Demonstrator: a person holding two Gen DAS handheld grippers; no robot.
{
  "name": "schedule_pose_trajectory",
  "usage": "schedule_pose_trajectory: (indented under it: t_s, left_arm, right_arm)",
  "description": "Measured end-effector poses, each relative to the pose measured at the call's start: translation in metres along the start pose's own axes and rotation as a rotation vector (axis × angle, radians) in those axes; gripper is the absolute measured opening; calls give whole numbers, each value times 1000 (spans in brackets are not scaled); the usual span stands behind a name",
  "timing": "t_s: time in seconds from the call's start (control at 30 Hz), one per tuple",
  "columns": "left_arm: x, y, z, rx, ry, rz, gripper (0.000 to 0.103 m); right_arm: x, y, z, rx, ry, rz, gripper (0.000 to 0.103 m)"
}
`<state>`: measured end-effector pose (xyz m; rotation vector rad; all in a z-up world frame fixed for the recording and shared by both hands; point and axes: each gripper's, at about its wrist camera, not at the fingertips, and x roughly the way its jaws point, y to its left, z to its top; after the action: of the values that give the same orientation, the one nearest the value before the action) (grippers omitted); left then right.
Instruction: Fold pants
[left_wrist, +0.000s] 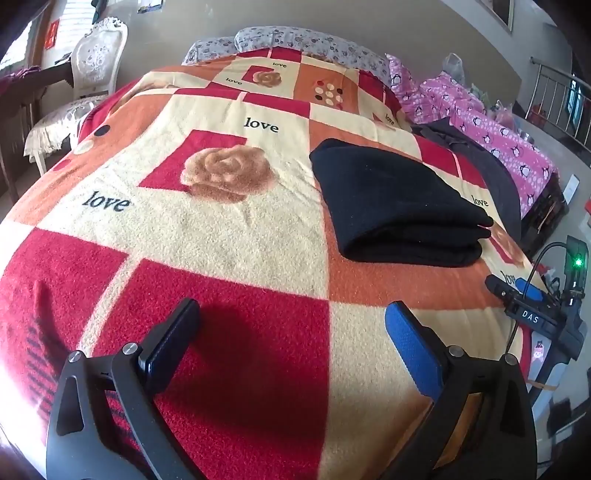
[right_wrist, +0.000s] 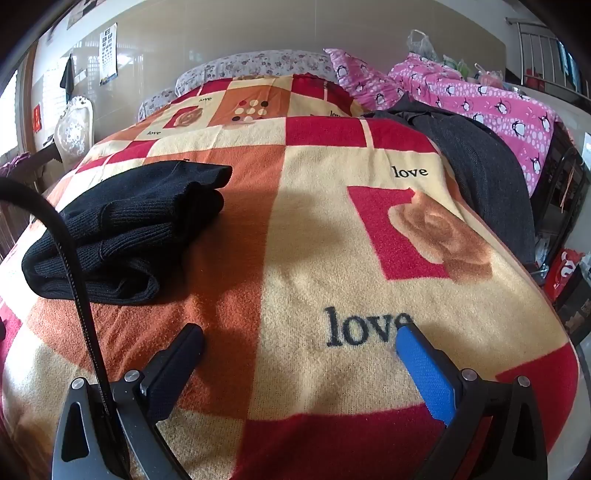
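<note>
The black pants (left_wrist: 399, 206) lie folded in a compact stack on the patterned blanket (left_wrist: 229, 236), right of centre in the left wrist view. They also show at the left in the right wrist view (right_wrist: 125, 229). My left gripper (left_wrist: 291, 306) is open and empty, hovering over the blanket in front of the pants and apart from them. My right gripper (right_wrist: 299, 332) is open and empty over the blanket (right_wrist: 332, 258), to the right of the pants. The right gripper's body (left_wrist: 535, 306) shows at the right edge of the left wrist view.
A dark grey garment (right_wrist: 480, 166) lies along the bed's right side beside a pink penguin quilt (right_wrist: 498, 107). Floral pillows (left_wrist: 295, 40) sit at the head. A white chair (left_wrist: 85, 81) stands at the left. A black cable (right_wrist: 66, 258) crosses the right wrist view.
</note>
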<state>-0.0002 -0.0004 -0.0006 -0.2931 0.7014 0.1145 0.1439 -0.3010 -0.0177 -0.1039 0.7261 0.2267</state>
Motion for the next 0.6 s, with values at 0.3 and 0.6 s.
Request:
schedule_pose_trajectory:
  t_s: [0.3, 0.6]
  left_arm:
    - [8, -3, 0, 23, 1, 33, 101]
    - [5, -5, 0, 26, 1, 36, 101]
  right_arm:
    - [0, 0, -1, 0, -1, 0, 103]
    - [-2, 1, -1, 1, -1, -2, 103]
